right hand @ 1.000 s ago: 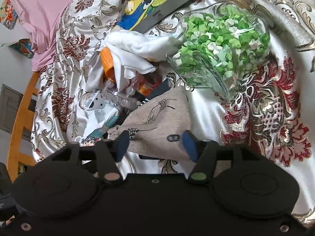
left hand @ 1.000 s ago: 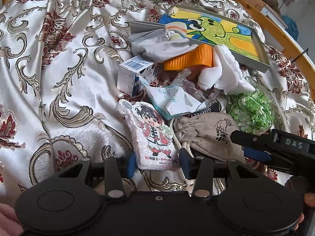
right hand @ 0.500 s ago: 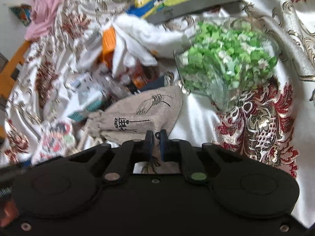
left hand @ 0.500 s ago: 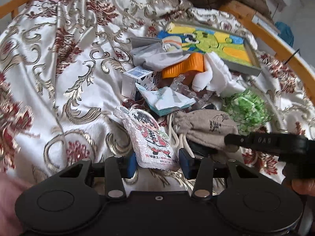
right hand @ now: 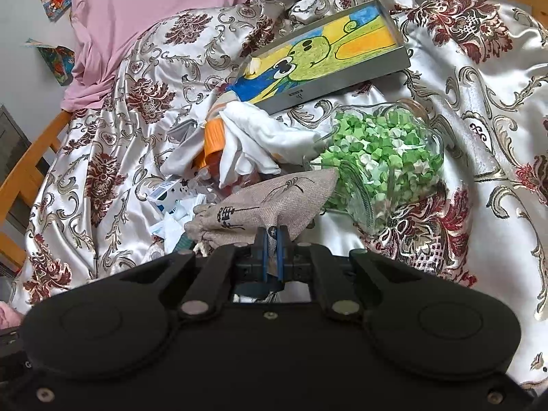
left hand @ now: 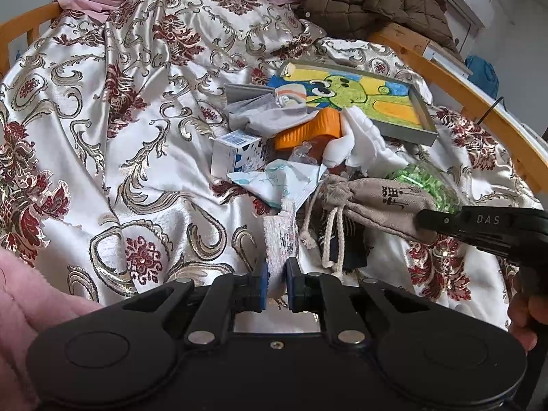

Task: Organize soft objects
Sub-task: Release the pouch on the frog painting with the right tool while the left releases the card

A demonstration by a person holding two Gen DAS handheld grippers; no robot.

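Note:
A small white terry cloth [left hand: 281, 236] with a cartoon print stands on edge between the pads of my left gripper [left hand: 276, 267]. Its jaws are closing and the pads pinch the cloth's near end. A beige linen drawstring pouch [right hand: 274, 195] is raised off the patterned satin bedspread [left hand: 137, 137], and my right gripper [right hand: 272, 236] is shut on its near edge. In the left wrist view the pouch [left hand: 373, 202] hangs to the right, cords dangling, with the right gripper [left hand: 424, 221] clamped on its far end.
Behind lies a heap: a framed dinosaur picture [left hand: 359, 102], white cloth [left hand: 363, 144], an orange ribbed piece [left hand: 308, 130], a small carton [left hand: 236, 154] and a tissue pack [left hand: 284, 181]. A glass jar of green paper stars [right hand: 383, 157] lies right of the pouch. A wooden bed rail [left hand: 479, 109] runs along the right.
My left jaws have closed on the cartoon cloth, which has turned from lying flat to standing on edge. My right gripper has shut on the pouch and raised it.

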